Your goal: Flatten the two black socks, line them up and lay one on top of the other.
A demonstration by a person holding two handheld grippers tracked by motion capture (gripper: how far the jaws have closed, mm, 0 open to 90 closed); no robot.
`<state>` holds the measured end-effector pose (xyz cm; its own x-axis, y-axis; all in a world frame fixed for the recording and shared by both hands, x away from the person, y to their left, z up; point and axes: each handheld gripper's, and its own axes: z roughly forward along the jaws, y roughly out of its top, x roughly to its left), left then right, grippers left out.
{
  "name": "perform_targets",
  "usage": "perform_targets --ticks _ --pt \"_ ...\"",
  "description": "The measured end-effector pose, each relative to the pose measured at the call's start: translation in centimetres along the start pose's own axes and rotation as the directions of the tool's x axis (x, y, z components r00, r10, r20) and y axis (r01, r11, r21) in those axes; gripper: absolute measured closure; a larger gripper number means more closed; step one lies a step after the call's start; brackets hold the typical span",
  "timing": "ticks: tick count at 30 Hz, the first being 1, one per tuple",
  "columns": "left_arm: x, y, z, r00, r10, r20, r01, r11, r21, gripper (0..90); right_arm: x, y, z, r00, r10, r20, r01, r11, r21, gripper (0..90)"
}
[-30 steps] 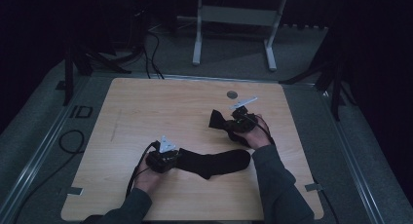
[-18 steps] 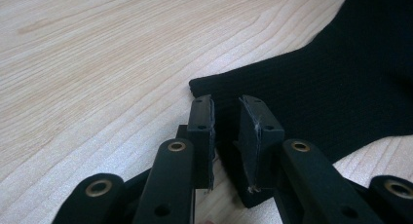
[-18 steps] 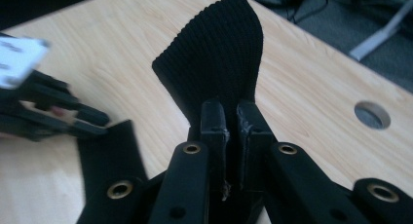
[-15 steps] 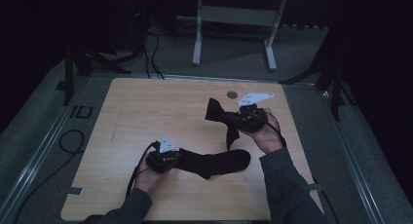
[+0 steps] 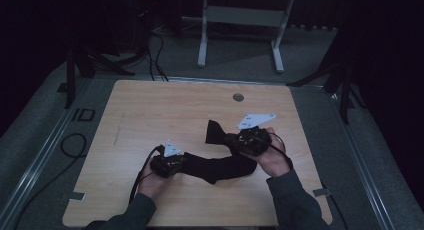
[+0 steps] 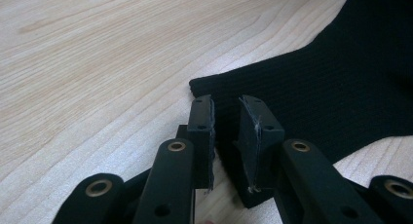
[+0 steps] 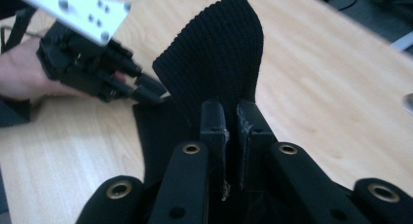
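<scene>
A black knitted sock [image 5: 220,167] lies across the near part of the wooden table [image 5: 150,105]. My left gripper [image 5: 185,160] is at its left end, jaws nearly together with the sock's edge [image 6: 316,87] between them [image 6: 226,104]. My right gripper [image 5: 227,138] is shut on the other end and holds it up off the table. That end [image 7: 214,73] stands upright above the jaws [image 7: 229,109], bent over toward the left. In the right gripper view the left gripper [image 7: 156,93] touches the sock's far edge, with a hand behind it.
A small round grey disc [image 5: 238,97] is set in the table near its far edge. Bare wood spreads over the far and left parts. Beyond the table stand a metal frame [image 5: 240,20] and dark stands, with cables [image 5: 70,145] on the floor at left.
My right gripper lifted the sock's end farther away, then brought it back nearer to me and a little left. The left gripper has stayed at the sock's left end.
</scene>
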<state>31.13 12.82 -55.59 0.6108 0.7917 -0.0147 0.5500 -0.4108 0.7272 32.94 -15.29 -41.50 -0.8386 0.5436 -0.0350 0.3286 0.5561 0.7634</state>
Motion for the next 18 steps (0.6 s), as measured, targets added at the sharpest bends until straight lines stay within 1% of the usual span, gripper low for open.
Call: perform_targets --ticks 4,5,6,7,8,11,15,18 --pt "0.2 0.0 -0.2 0.9999 -0.01 -0.002 0.01 0.9999 -0.007 76.1 0.8 -0.7 2.0 0.9993 0.019 -0.032 -0.018 0.9992 0.034 83.1" --pt "0.2 0.0 -0.2 0.9999 -0.01 -0.002 0.01 0.9999 -0.007 76.1 0.8 -0.7 2.0 0.9993 0.019 -0.032 -0.018 0.9992 0.034 83.1" --pt "0.5 0.1 -0.4 0.9999 -0.016 -0.003 0.016 0.9998 -0.012 76.1 1.0 -0.8 2.4 0.9988 0.024 -0.044 -0.022 0.9988 0.044 83.0" --pt "0.7 0.1 -0.6 0.9996 -0.027 -0.002 0.027 0.9994 -0.02 76.1 1.5 -1.1 3.5 0.9975 0.036 -0.061 -0.032 0.9974 0.065 83.0" --pt "0.8 0.1 -0.7 0.9994 -0.035 -0.001 0.035 0.999 -0.027 76.1 1.8 -1.2 4.0 0.9965 0.042 -0.072 -0.037 0.9961 0.081 83.0" --pt "1.2 0.1 -1.1 0.9988 -0.048 -0.006 0.048 0.9983 -0.035 76.1 2.5 -1.5 5.3 0.9945 0.056 -0.089 -0.046 0.9929 0.11 83.0" --pt "1.3 0.0 -1.2 0.9984 -0.055 -0.009 0.055 0.9976 -0.042 76.1 3.2 -2.0 7.1 0.9909 0.095 -0.095 -0.079 0.9841 0.159 82.9" --pt "1.2 0.1 -1.3 0.9985 -0.054 -0.009 0.054 0.9976 -0.044 76.1 3.4 -2.2 8.2 0.9875 0.126 -0.095 -0.107 0.9774 0.183 82.9"
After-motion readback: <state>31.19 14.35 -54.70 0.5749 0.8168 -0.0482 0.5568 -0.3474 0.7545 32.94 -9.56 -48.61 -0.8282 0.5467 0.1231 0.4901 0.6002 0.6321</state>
